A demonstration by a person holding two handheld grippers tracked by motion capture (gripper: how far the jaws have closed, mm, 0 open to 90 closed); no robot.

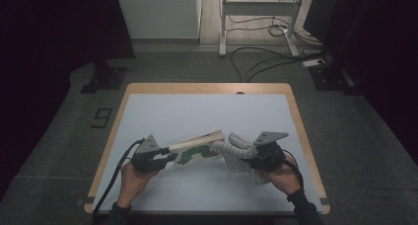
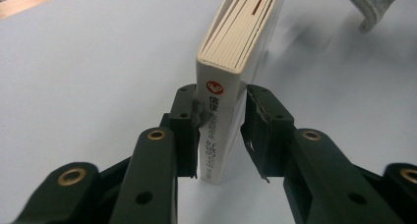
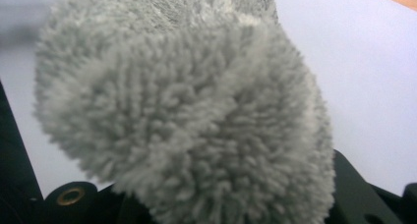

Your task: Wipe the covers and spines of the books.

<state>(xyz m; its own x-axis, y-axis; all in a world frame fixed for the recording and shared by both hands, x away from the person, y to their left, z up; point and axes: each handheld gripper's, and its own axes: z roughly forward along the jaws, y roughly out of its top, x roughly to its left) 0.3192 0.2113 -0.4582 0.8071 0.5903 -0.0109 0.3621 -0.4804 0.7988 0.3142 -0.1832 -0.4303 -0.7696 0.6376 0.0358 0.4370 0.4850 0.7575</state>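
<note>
On the near half of the pale table mat (image 1: 197, 111), both grippers work side by side, each held from below by one of the person's hands. The left gripper (image 1: 165, 159) sits at the near left and pinches a book (image 1: 197, 147) by its spine end. From the left gripper view the book (image 2: 231, 101) stands on edge between the two black jaws: the left finger (image 2: 189, 121) presses flat against the cover beside the spine, and the right finger (image 2: 263, 121) bears on the opposite cover, so the spine with its red mark and printed characters faces the camera. The page block runs away from the jaws toward the far side. In the high view the book reaches rightward from that gripper, tilted so its far end is raised, with a green pattern on the cover.

Just right of the book's far end lies a grey fluffy cloth (image 1: 236, 153), bunched up and touching the book. The right gripper (image 1: 254, 161) at the near right is clamped on this cloth; in the right gripper view the woolly cloth (image 3: 192, 116) bulges out between the jaws and hides the fingertips, which stand close together around it.
</note>
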